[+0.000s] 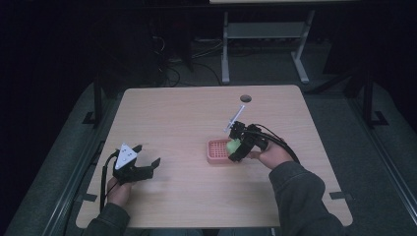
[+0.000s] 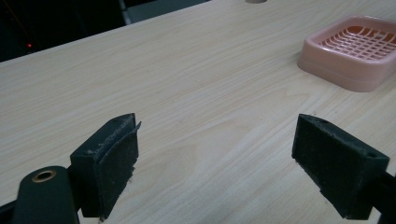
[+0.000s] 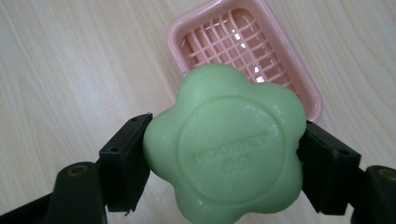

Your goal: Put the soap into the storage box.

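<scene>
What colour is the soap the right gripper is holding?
Light green soap, flower-shaped; the right gripper view shows it best.

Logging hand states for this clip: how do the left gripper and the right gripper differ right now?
The left gripper is open and holds nothing, while the right gripper is shut on the green soap. The left gripper sits over bare table; the right gripper is at the pink soap dish. Both are black and hand-held.

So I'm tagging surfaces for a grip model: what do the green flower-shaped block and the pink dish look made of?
The green block looks like moulded soap: waxy, matte, with embossed lettering. The pink dish looks like glossy rigid plastic, its grid bottom catching bright highlights.
</scene>
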A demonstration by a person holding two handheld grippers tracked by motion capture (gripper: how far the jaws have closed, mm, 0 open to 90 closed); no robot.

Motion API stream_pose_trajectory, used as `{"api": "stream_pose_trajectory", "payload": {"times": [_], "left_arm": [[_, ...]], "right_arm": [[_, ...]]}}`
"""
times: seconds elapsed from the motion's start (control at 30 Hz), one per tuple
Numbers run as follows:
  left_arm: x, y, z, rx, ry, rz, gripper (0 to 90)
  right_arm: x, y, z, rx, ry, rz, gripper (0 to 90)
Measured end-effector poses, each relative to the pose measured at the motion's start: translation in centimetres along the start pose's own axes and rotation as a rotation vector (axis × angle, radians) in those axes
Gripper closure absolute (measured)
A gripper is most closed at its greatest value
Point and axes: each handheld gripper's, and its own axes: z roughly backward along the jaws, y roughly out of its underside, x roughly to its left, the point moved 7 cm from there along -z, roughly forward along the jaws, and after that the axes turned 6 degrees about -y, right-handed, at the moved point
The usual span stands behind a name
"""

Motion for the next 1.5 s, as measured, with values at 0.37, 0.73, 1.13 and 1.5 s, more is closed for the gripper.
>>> {"api": "stream_pose_trajectory", "payload": {"times": [0.37, 0.73, 1.13, 1.5], "left_arm": [[0.0, 0.0, 0.0, -0.001, 0.000, 0.000, 14.2], [0.1, -0.1, 0.0, -0.004, -0.004, -0.001, 14.2], [0.1, 0.0, 0.0, -0.005, -0.002, -0.001, 14.2], [0.1, -0.1, 0.0, -0.005, -0.001, 0.001, 14.2]], "right_arm": [[-0.4, -1.2, -0.5, -0.003, -0.015, 0.002, 26.0], [-0.9, -2.4, -0.4, -0.003, -0.014, 0.009, 26.0], [-2.0, -2.8, -2.5, 0.028, -0.028, -0.018, 26.0], [-2.6, -3.0, -4.2, 0.056, -0.041, -0.052, 25.9]]}}
